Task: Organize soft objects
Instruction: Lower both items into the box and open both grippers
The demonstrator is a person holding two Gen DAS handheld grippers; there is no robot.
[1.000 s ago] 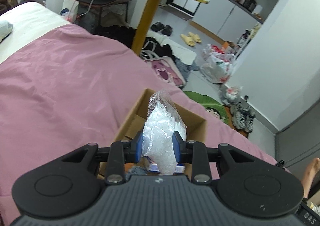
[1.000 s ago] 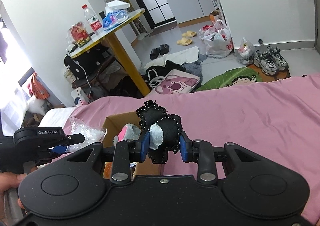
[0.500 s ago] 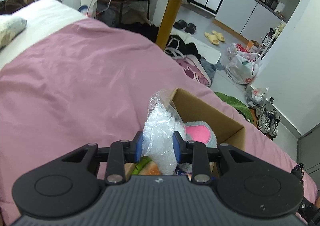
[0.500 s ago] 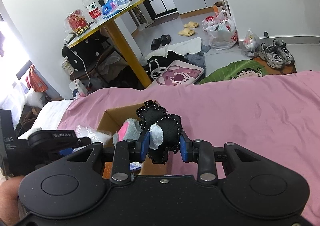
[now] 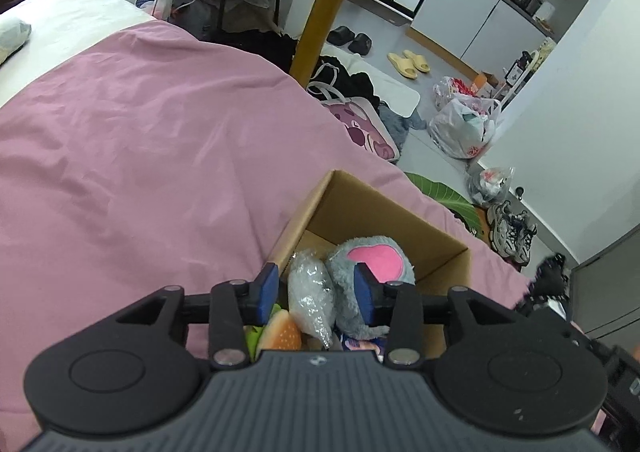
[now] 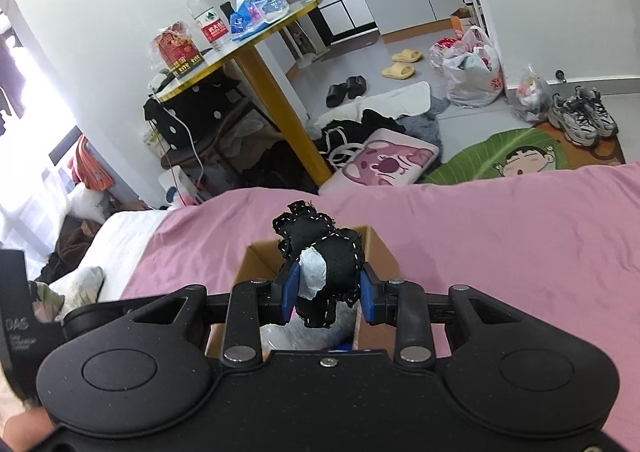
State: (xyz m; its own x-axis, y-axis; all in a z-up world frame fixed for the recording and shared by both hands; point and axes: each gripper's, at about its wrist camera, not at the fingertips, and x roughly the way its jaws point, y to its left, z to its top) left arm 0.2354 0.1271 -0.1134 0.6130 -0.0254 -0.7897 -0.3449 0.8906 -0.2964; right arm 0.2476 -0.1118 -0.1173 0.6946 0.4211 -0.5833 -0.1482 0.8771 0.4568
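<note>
Left claw (image 5: 316, 294): jaws spread, empty, above the cardboard box (image 5: 400, 220).
Bubble-wrap bag (image 5: 312, 292): lying in box beside grey plush (image 5: 370, 258).
Right claw (image 6: 326, 294): clamped on black fabric bundle (image 6: 320, 252), over box.
Box: on pink bed cover (image 5: 140, 156).

Left gripper (image 5: 316, 294): ribbed dark-grey housing, black linkage arms, silver pivot screws, blue pads (image 5: 267, 288). Right gripper (image 6: 327, 294): smooth black housing, central screw, two round recessed discs, blue pads (image 6: 289, 292), silver pivot screws.
</note>
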